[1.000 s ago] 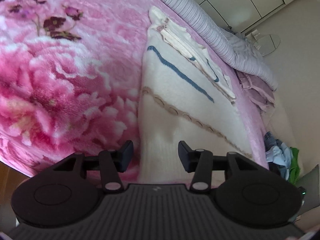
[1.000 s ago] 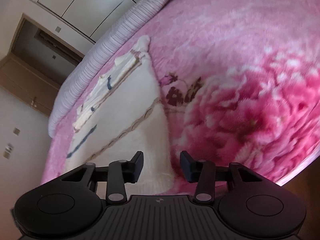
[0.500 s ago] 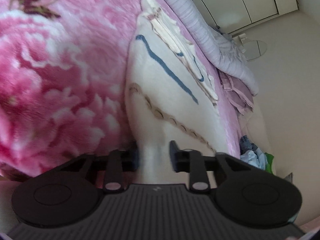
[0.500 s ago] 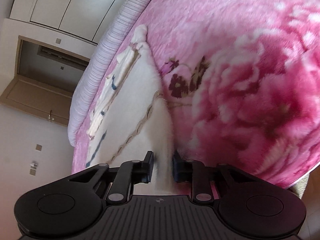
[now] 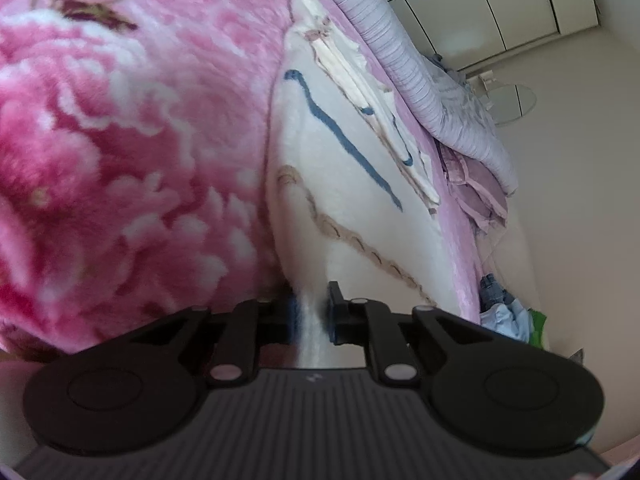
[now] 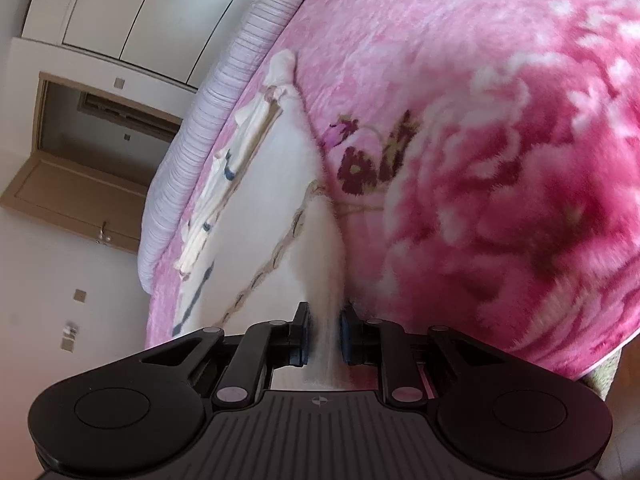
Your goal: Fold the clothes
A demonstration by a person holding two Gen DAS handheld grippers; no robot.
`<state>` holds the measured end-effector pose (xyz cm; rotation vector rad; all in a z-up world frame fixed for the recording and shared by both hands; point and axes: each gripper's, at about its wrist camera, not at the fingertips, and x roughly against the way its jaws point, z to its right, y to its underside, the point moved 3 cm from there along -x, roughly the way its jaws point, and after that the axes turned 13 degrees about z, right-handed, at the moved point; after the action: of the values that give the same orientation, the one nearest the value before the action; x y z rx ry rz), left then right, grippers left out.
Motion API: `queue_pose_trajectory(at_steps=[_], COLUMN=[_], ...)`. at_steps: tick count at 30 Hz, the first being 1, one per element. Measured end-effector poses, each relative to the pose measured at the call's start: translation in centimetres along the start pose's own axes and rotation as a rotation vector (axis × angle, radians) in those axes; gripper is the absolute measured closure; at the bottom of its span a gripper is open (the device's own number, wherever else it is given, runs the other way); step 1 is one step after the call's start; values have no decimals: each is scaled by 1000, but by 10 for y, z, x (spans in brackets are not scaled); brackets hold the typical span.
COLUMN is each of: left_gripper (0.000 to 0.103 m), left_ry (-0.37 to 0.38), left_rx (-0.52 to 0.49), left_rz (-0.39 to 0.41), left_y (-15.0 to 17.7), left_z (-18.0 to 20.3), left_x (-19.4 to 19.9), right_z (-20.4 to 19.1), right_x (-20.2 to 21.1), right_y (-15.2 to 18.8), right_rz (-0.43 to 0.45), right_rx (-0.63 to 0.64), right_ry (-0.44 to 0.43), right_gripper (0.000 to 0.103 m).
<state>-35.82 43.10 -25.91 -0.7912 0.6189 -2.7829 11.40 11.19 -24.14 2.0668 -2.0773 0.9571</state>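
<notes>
A white fleece garment [image 5: 340, 184] with a blue stripe and a beige braided trim lies on the pink floral blanket [image 5: 120, 140]. My left gripper [image 5: 312, 312] is shut on its near hem, which rises pinched between the fingers. My right gripper [image 6: 324, 332] is shut on the other near corner of the same garment [image 6: 272, 200], also lifted off the blanket [image 6: 480, 160]. The far collar end rests flat on the bed.
A rolled lilac striped duvet [image 5: 404, 64] lies along the far bed edge, also in the right wrist view [image 6: 208, 128]. Crumpled clothes [image 5: 504, 308] sit on the floor. White wardrobe doors [image 5: 520, 4] and an open door [image 6: 80, 160] stand behind.
Both grippers went from open above the garment's hem to shut on it. The pinched hem now lifts off the blanket in both views.
</notes>
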Motion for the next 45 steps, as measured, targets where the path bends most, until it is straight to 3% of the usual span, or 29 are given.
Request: queue_pose_trajectory(at_steps=[5,17,24,28,33,38,41,45], left_gripper=[97,98,99,99,99,98,98,95], left_ry=[5,71,84,83,158,182,164,57], left_rx=[-45,-126,-62,-22,-51,-113,-102,-112], left_rz=[48,154,129,133,189,232,241,213], left_y=[0,12,63,65,13,-71,-121,-164], left_z=[4,23,5,0,26,55,62,52], left_x=[15,90,172,185,161,99,37,-48], right_z=[-9,-47,-40,-42,-70,-117,-127,-125], right_x=[8,63,131,138,128,71,7,-89], right_y=[0,7,51,53,26,-44,-84,-128], right_rz=[24,53,-5,-7,28,102,110,90], right_rx=[62,134,123,132,217,359,346,279], right_ry=[6,-113,-127,-122,-182,-247,-200,-69], right_gripper=[96,97,97,97,97,97,97,95])
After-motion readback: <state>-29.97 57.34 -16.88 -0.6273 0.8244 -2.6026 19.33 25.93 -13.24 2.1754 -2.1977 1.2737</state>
